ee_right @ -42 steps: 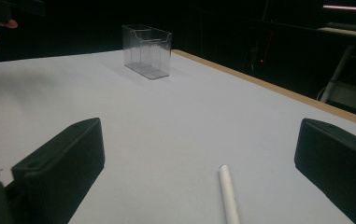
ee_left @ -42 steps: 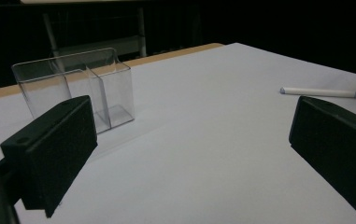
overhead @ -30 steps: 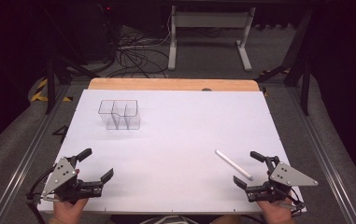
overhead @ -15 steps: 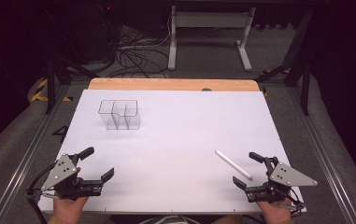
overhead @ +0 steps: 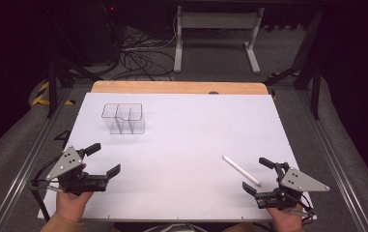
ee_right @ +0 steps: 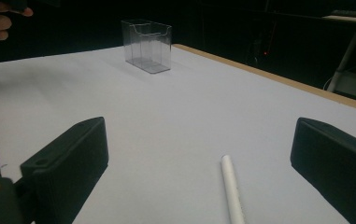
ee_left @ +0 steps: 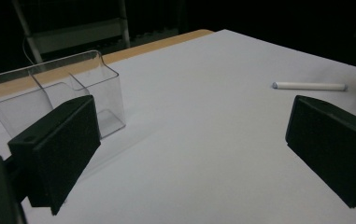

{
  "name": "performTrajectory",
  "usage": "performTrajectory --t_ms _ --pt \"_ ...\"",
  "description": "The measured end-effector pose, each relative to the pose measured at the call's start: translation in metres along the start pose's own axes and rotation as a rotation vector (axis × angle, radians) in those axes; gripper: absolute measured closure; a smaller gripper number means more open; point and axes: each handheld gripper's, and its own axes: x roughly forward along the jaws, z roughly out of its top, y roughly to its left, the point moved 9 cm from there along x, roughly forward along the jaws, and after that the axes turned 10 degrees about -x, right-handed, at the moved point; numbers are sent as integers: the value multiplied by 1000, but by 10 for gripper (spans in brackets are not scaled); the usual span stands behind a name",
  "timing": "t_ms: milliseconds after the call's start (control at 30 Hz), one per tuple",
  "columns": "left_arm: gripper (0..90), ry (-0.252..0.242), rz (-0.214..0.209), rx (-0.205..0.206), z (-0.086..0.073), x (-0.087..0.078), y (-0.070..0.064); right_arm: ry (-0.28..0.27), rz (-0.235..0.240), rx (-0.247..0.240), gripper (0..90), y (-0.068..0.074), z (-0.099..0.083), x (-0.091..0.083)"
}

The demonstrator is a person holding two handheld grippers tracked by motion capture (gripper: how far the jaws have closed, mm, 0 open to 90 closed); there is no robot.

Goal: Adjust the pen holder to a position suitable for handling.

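So left gripper [overhead: 103, 158] idles near the desk's [overhead: 181, 145] front-left corner, fingers wide and empty, clear divided organizer [overhead: 123, 118] standing beyond it. White pen [overhead: 241, 170] lies flat at front right, just ahead of the right gripper [overhead: 258, 175], whose fingers are spread wide around its near end, likely lined up for a pick.

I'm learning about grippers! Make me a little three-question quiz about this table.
1. True or false: the right gripper is holding the white stick.
2. How many compartments does the clear box have? A) one B) three C) six
3. Fill in: both grippers have their jaws ____.

Key:
1. False; the stick lies on the table, between the open jaws, untouched.
2. B.
3. Open; the left gripper is empty too.
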Motion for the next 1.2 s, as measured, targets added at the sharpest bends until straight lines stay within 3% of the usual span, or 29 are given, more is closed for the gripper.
performTrajectory --t_ms 200,433,667,833,1100,1200 --pt "37 17 -25 -12 9 5 2 7 -7 5 49 1 -2 -3" --pt "31 6 -30 11 22 10 3 2 -9 16 50 1 -3 -6" --pt "29 -3 -46 -6 29 14 2 5 -2 19 50 2 -3 -6" --pt "62 26 -69 15 30 15 2 5 7 15 50 3 -4 -4" --pt "145 89 -122 102 33 16 -1 6 16 17 52 5 -3 -4" --pt "198 104 -143 102 35 17 -1 11 18 15 52 6 -4 -4"
